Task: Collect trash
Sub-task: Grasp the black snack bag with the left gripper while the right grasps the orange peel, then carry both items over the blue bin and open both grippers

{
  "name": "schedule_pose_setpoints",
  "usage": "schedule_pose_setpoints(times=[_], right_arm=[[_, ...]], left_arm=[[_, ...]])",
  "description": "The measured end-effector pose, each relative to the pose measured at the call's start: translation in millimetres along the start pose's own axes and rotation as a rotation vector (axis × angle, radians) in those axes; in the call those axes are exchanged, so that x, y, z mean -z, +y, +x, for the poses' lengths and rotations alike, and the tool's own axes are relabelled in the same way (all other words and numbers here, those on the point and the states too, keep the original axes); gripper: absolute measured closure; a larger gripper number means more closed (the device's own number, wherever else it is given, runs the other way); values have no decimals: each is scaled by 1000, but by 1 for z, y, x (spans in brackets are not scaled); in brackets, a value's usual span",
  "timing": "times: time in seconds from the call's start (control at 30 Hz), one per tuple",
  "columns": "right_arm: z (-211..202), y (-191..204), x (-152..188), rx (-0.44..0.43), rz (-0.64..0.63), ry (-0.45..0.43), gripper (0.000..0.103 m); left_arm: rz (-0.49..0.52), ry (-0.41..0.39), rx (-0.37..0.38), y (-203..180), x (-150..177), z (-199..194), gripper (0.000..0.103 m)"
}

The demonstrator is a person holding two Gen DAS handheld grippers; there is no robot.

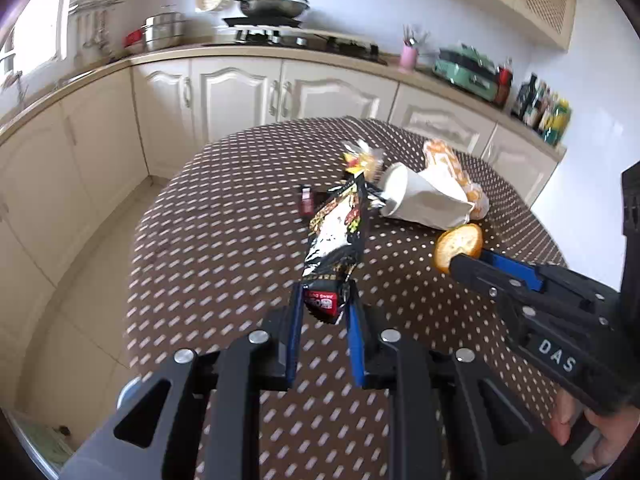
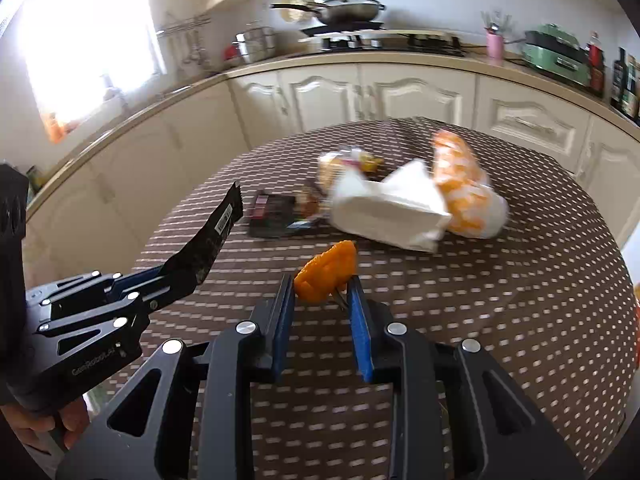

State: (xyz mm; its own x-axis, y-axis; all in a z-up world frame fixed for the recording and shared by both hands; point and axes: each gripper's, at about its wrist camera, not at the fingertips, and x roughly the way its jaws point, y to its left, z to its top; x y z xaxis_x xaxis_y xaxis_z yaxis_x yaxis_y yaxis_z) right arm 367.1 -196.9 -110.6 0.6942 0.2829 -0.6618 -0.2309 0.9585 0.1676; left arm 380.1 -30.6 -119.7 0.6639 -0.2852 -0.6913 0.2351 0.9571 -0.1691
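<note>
Left gripper (image 1: 325, 305) clamps the black snack wrapper (image 1: 338, 236) by its near end, long axis pointing away toward the counter. Right gripper (image 2: 321, 293) pinches an orange peel (image 2: 328, 270) above the dotted table (image 2: 500, 300).

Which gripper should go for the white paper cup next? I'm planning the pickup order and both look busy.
Neither is free: the left gripper holds the black snack wrapper, the right gripper the orange peel. Once emptied, probably the right; the white paper cup lies ahead of it, slightly right.

Black snack wrapper (image 1: 340, 236) and orange peel (image 2: 326, 272) held aloft.
</note>
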Motion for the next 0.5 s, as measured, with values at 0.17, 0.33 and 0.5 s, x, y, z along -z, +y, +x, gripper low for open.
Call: schedule_pose_setpoints(times=[0.17, 0.33, 0.5], right_arm=[[-5, 49, -2, -83, -61, 0, 78], [0, 119, 3, -186, -144, 15, 78], [14, 185, 14, -279, -210, 37, 78]], left_arm=[[-71, -45, -8, 41, 24, -44, 84], [-157, -82, -69, 94, 56, -88, 84], [-242, -92, -143, 149, 89, -119, 84]])
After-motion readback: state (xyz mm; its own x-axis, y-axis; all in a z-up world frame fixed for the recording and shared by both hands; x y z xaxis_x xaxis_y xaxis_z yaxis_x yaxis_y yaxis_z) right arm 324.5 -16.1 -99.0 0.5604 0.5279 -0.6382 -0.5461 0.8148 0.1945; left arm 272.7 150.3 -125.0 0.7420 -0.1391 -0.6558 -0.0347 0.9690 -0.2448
